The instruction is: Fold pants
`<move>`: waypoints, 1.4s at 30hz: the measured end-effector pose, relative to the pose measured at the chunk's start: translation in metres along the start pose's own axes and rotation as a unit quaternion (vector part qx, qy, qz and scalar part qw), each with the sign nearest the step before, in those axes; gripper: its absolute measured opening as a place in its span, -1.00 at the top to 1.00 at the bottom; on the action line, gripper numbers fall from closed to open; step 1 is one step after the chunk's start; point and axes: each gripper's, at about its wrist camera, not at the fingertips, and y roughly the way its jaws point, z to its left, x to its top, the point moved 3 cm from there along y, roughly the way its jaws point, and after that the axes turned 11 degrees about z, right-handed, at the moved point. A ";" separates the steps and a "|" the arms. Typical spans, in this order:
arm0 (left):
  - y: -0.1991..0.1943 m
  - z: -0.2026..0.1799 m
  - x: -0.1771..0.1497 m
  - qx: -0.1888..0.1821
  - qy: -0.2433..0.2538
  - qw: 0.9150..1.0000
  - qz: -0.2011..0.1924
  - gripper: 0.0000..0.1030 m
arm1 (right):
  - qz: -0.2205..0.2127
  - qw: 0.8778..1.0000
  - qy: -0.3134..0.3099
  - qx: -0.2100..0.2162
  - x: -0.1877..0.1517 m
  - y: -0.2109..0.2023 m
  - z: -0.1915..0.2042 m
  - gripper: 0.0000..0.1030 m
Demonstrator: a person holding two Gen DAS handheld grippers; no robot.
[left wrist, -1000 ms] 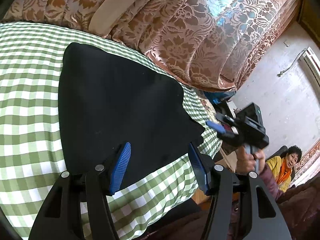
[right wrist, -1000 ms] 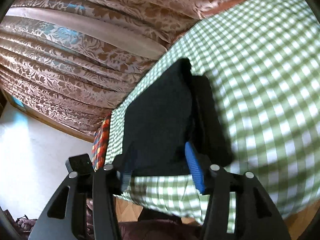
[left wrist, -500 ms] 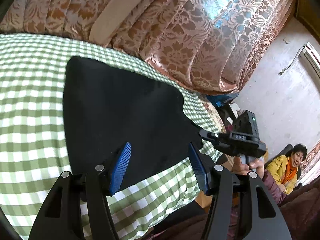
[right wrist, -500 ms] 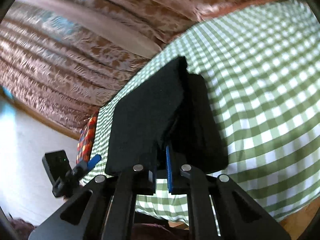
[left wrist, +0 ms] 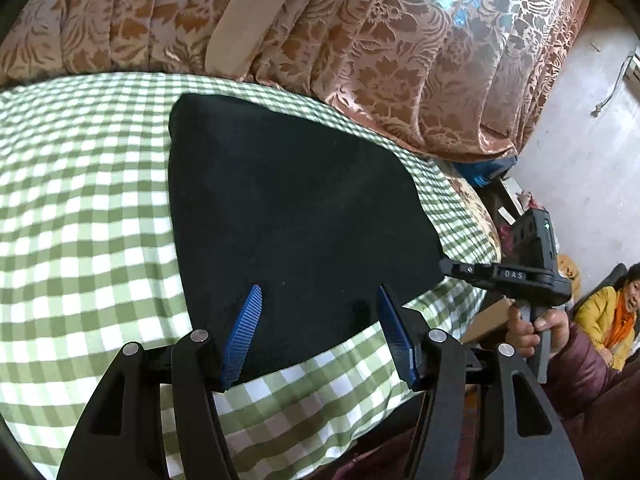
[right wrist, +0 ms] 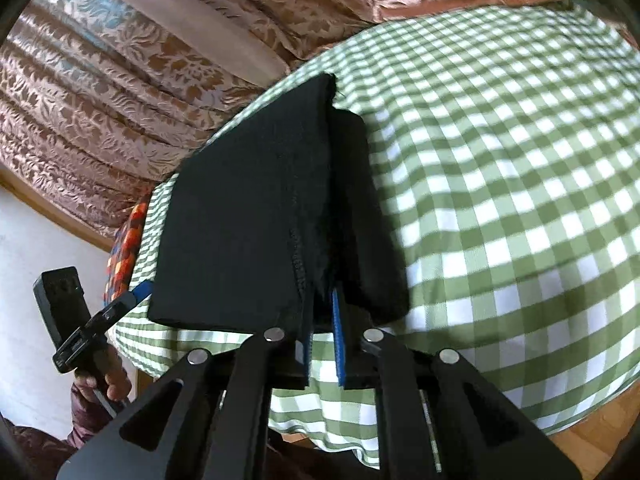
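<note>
Two tongs: left [left wrist: 318,330] apart above black pants [left wrist: 288,216], right [right wrist: 320,334] clamped on hem, grip half-hidden.

Surface is covered in a green-and-white checked cloth [left wrist: 92,208]. Behind it hang heavy pink-brown floral brocade curtains [left wrist: 400,60], daylight bleeding through up top; a plain beige fabric band [left wrist: 236,28] runs across them. Whitish plaster wall [left wrist: 580,152] at far right with a loose cable on it. Woman in a yellow jacket and orange scarf [left wrist: 608,320] sits low right. Wooden floor [right wrist: 592,428] visible below the cloth edge.
</note>
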 end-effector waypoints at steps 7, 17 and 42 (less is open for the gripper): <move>-0.005 -0.012 0.010 0.022 0.019 0.999 -0.021 -0.12 | -0.086 0.996 -0.030 0.017 0.047 -0.022 0.042 0.01; 0.007 -0.018 0.016 0.106 0.026 0.994 -0.010 -0.12 | -0.082 0.993 -0.004 -0.090 0.128 0.065 0.049 -0.14; 0.016 -0.018 0.009 0.157 0.035 0.987 0.000 -0.28 | -0.066 0.995 0.036 -0.059 0.082 0.044 0.009 -0.24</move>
